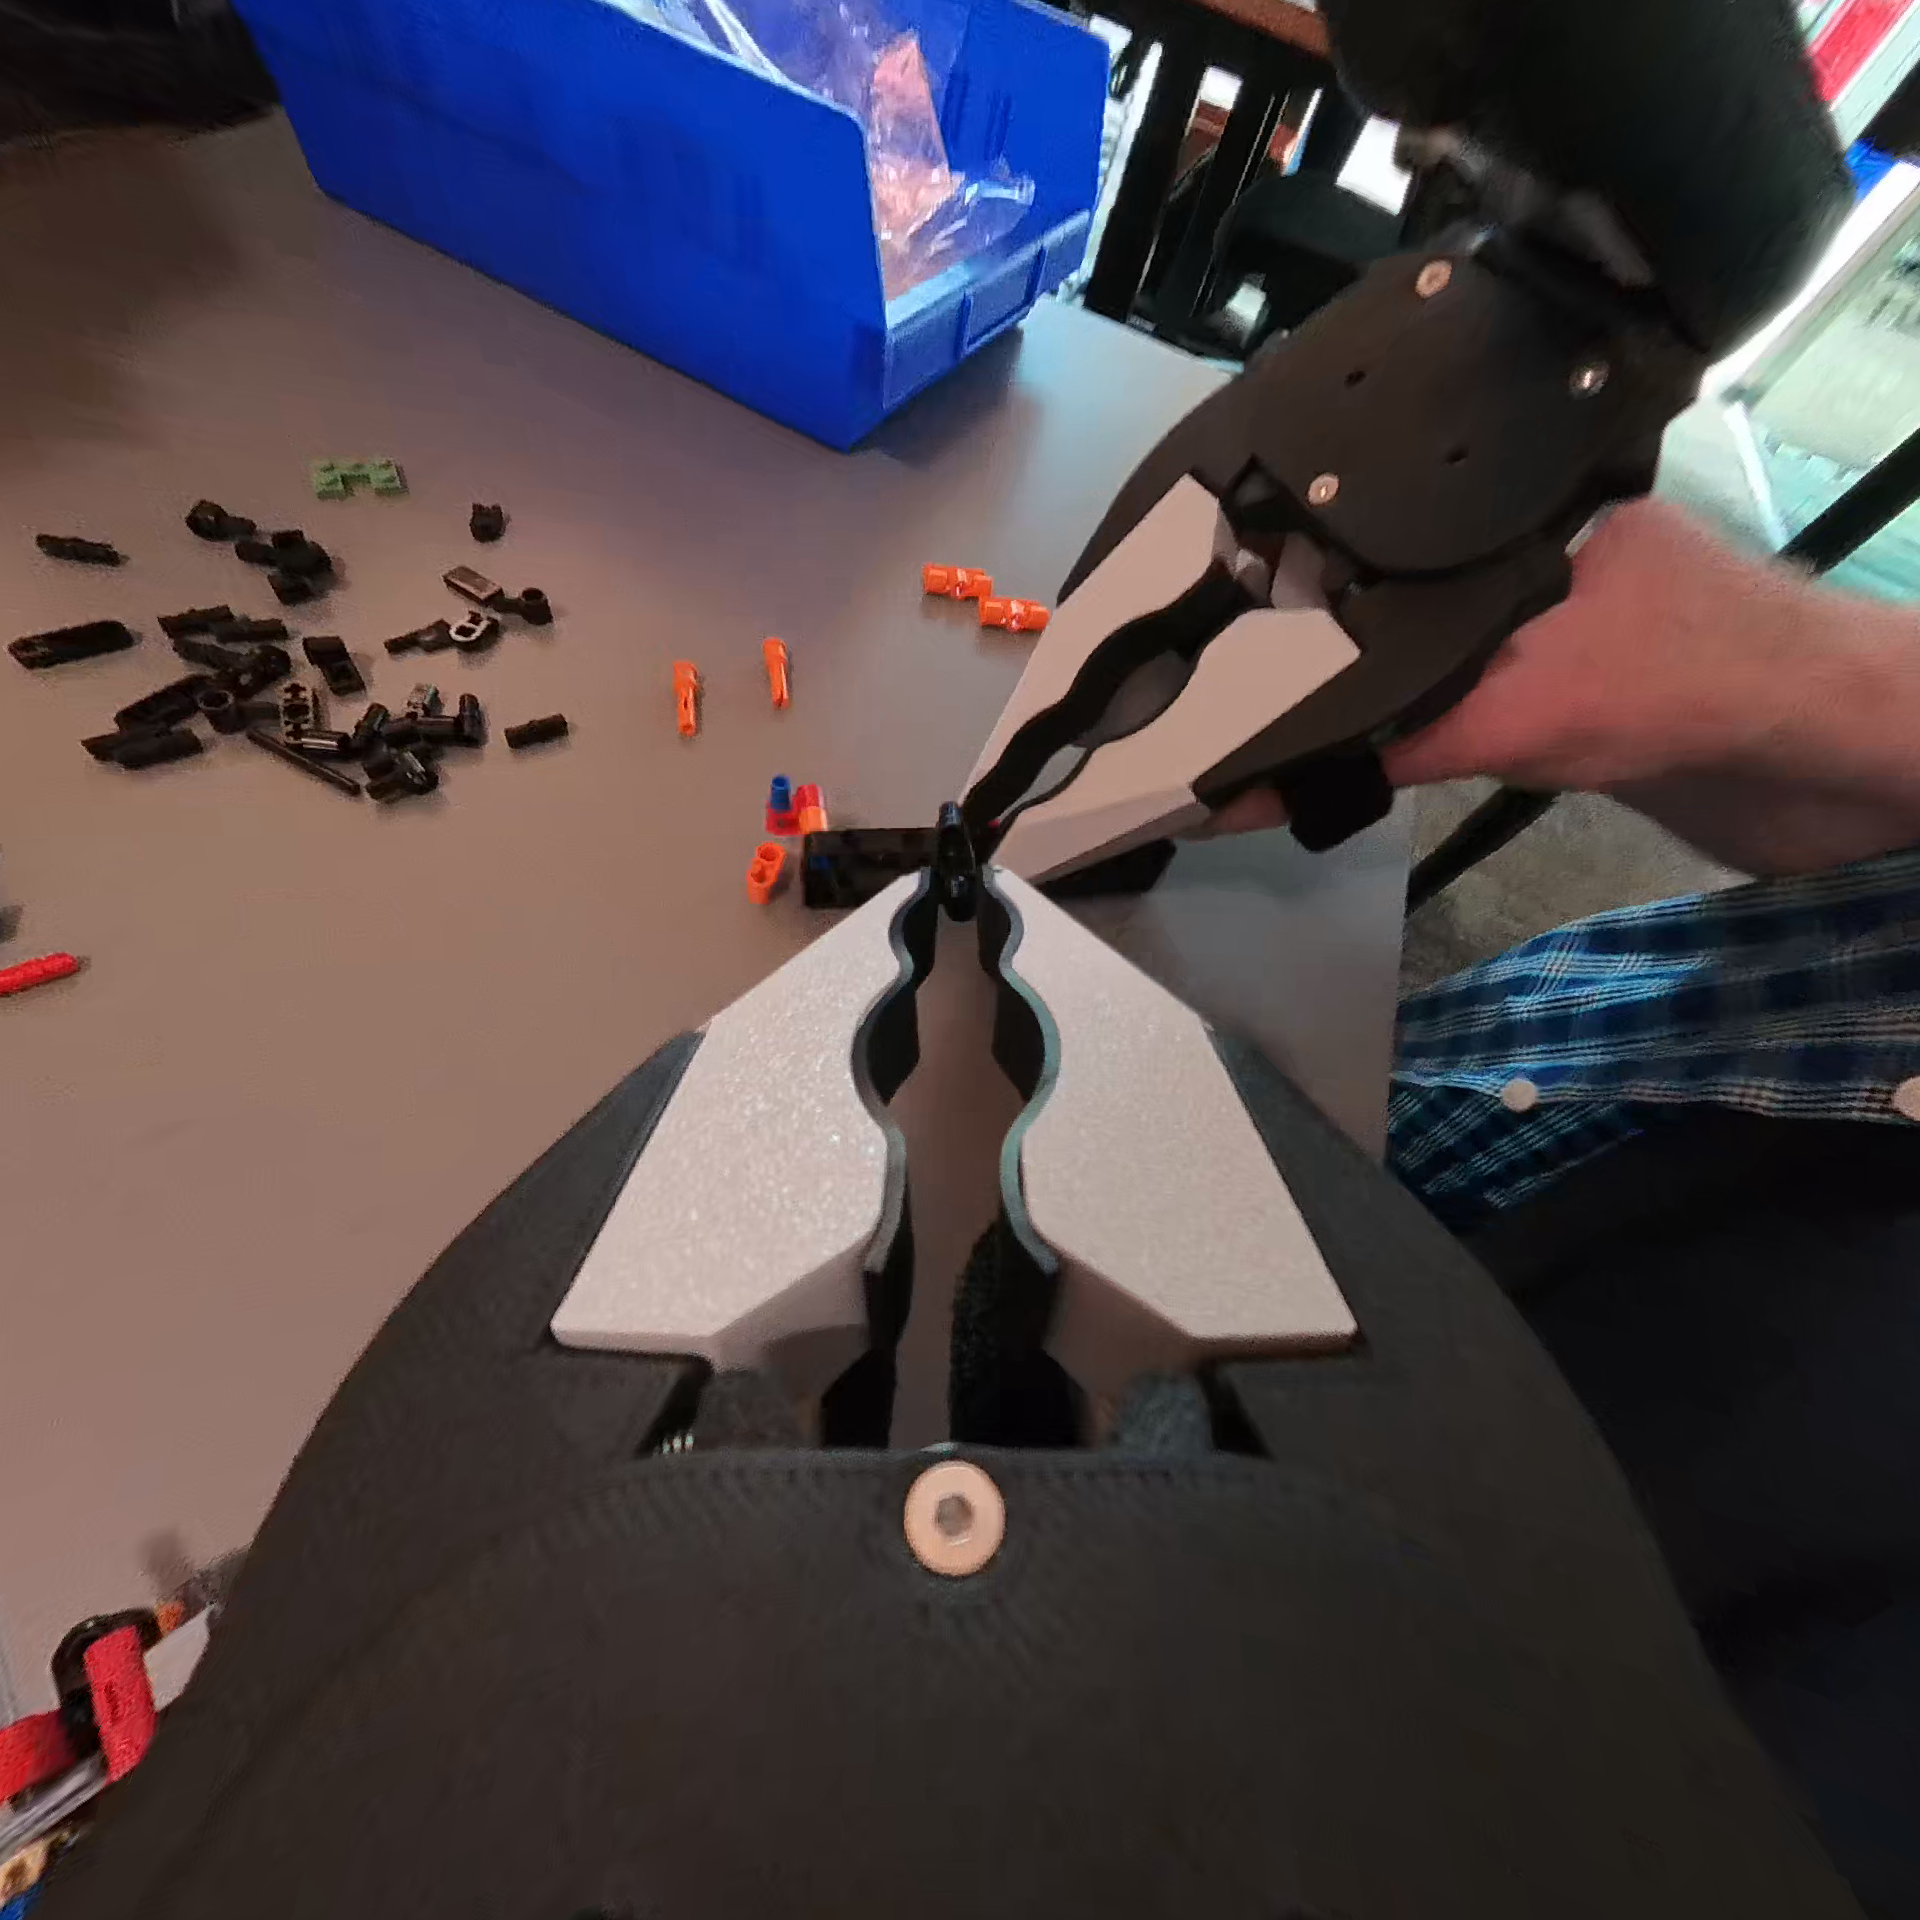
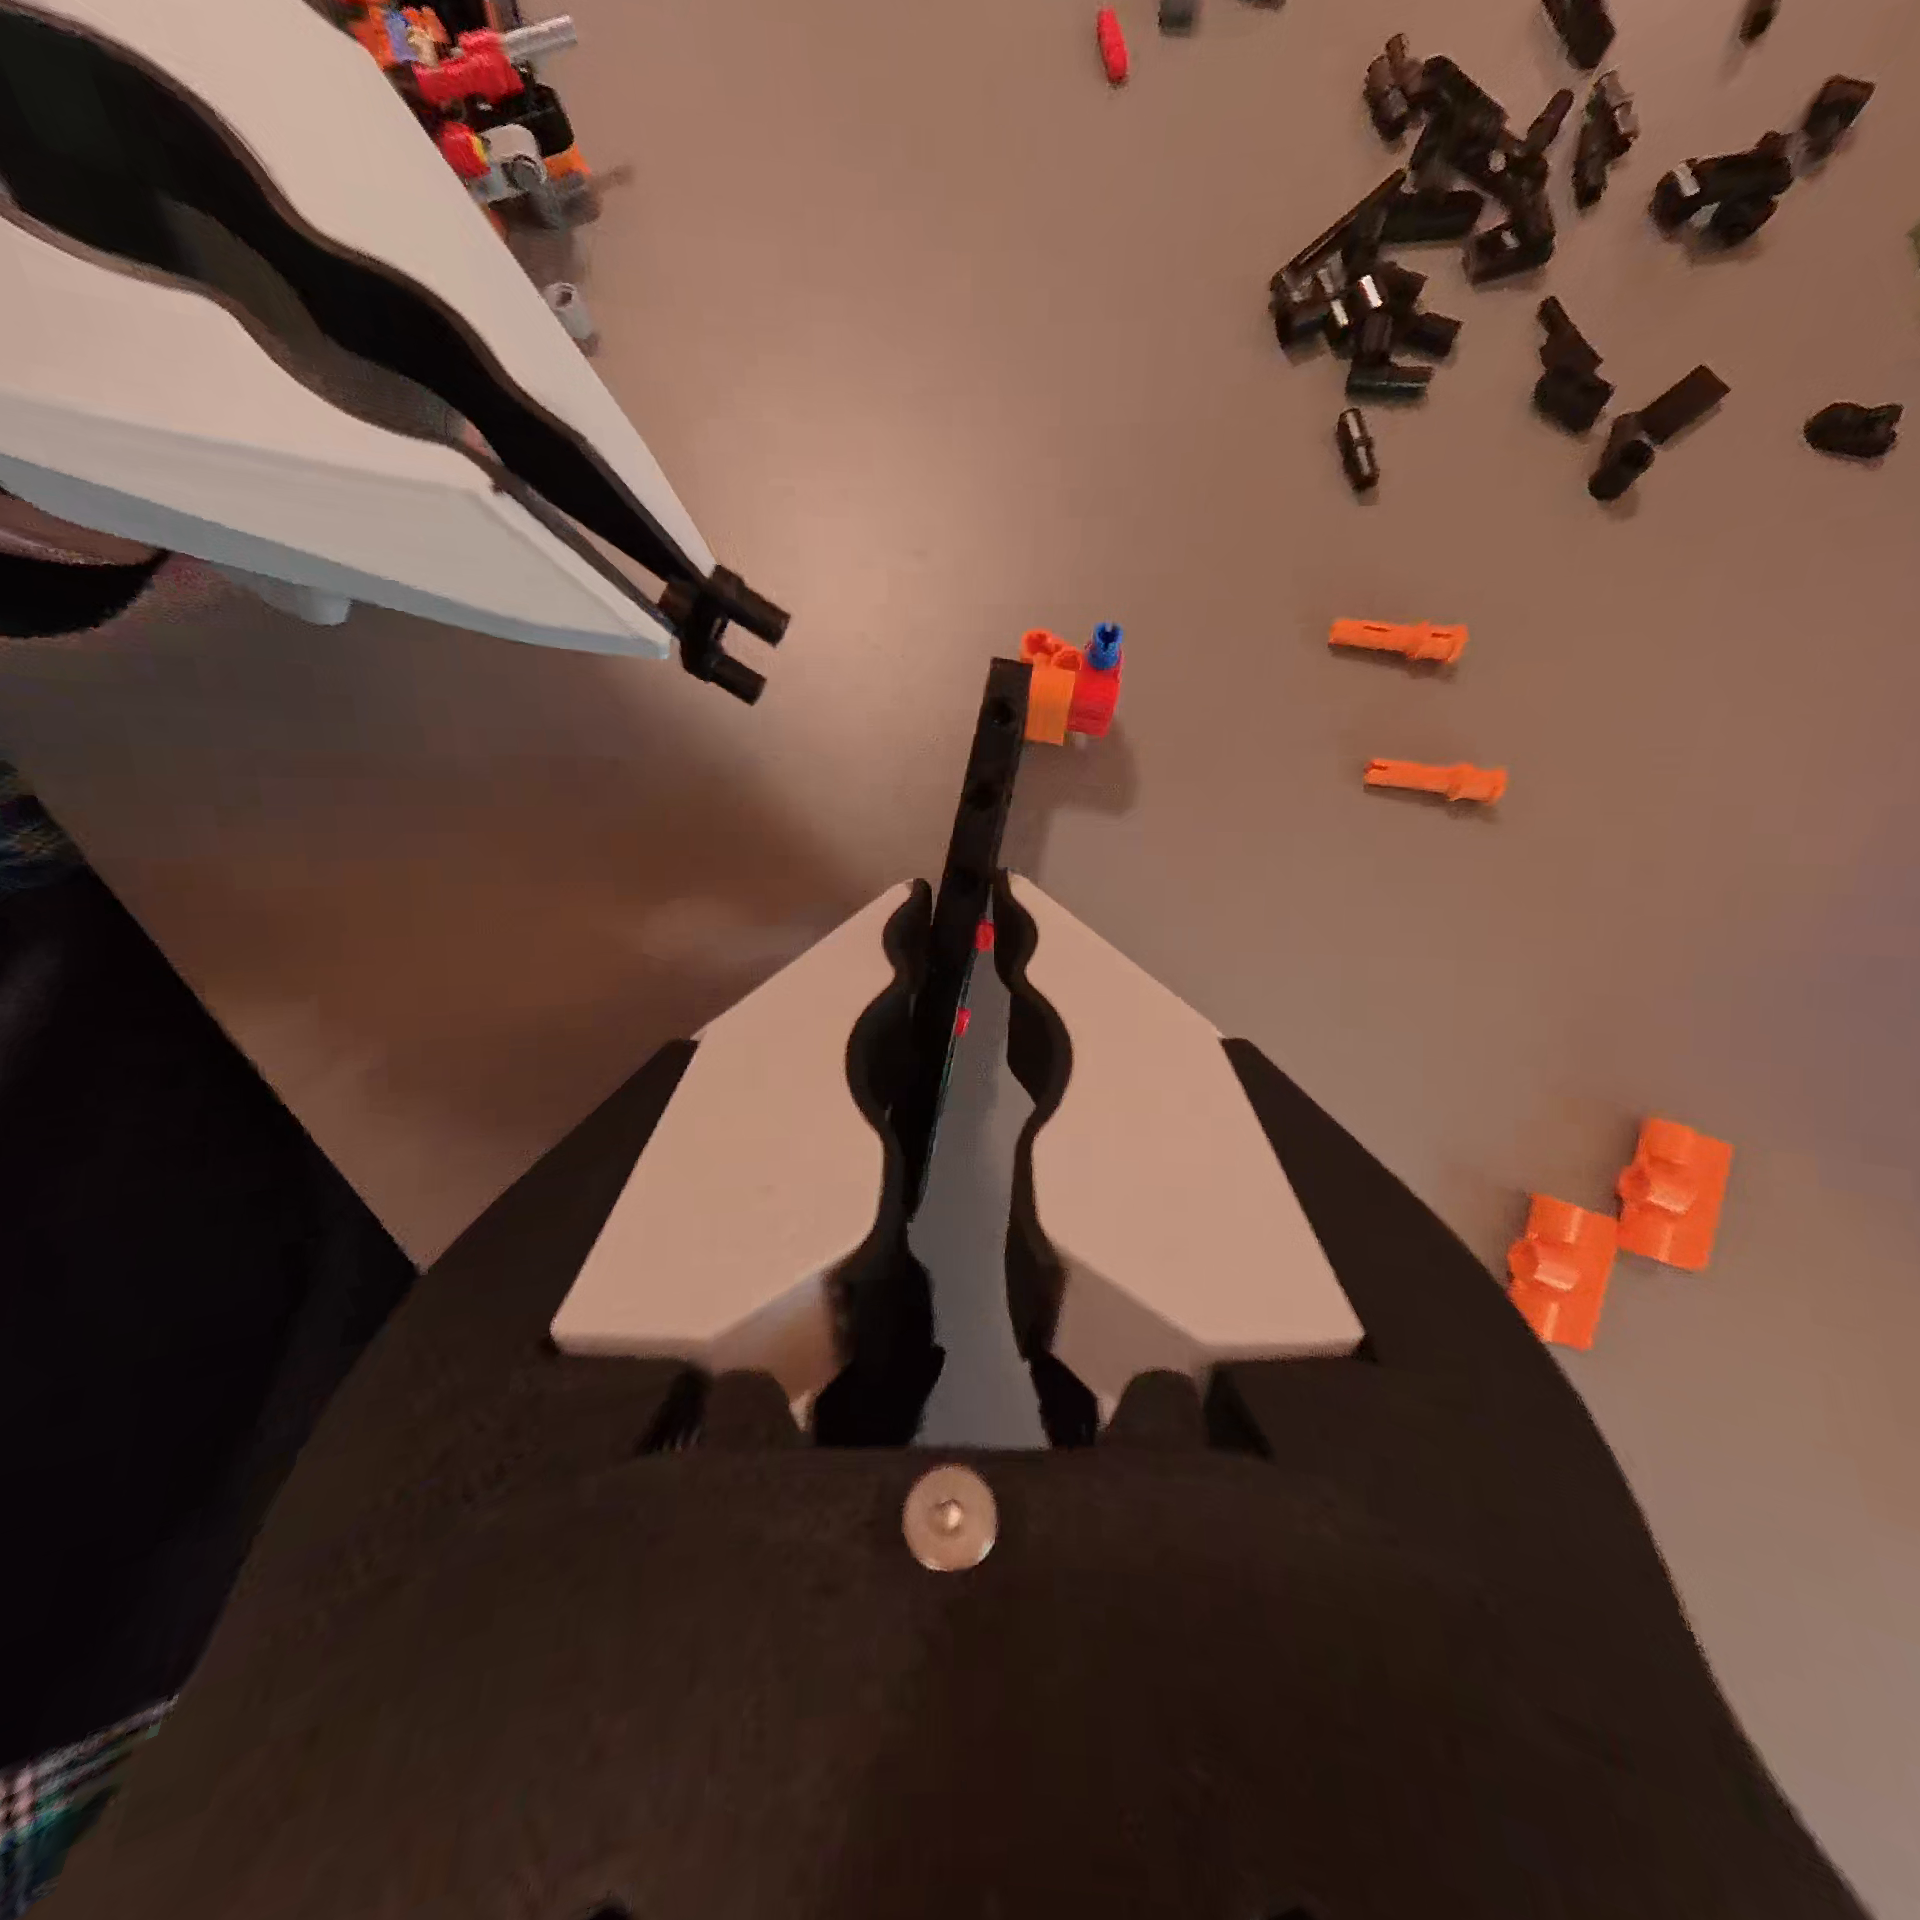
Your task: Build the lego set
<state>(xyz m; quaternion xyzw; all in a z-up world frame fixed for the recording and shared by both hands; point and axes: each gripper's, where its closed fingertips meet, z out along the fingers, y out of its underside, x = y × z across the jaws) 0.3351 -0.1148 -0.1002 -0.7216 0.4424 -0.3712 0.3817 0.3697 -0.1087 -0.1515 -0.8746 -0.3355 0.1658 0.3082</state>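
Note:
My left gripper (image 1: 954, 885) is shut on a small black connector (image 1: 954, 854) with two stubby pins. It also shows in the right wrist view (image 2: 729, 636), at the tips of the left gripper (image 2: 688, 611), up left of the beam and apart from it. My right gripper (image 2: 958, 888) is shut on a long black beam (image 2: 985, 774) that points forward above the table. Orange, red and blue pieces (image 2: 1075, 686) sit at the beam's far end. In the left wrist view the beam (image 1: 862, 854) lies just behind the connector, with the right gripper (image 1: 985, 823) coming in from the right.
A pile of black pieces (image 1: 281, 675) (image 2: 1455, 239), two orange pins (image 2: 1397, 639), two orange connectors (image 2: 1621, 1226), a green plate (image 1: 358, 476) and a red axle (image 1: 36, 974) lie on the table. A blue bin (image 1: 675, 187) stands behind. A part-built model (image 2: 499, 104) lies near me. Across from one pair of fingers to the other is roughly 7 cm. Left tips and right tips are each some 20 cm from the red axle (image 1: 36, 974). It is also in sight in the right wrist view (image 2: 1109, 43).

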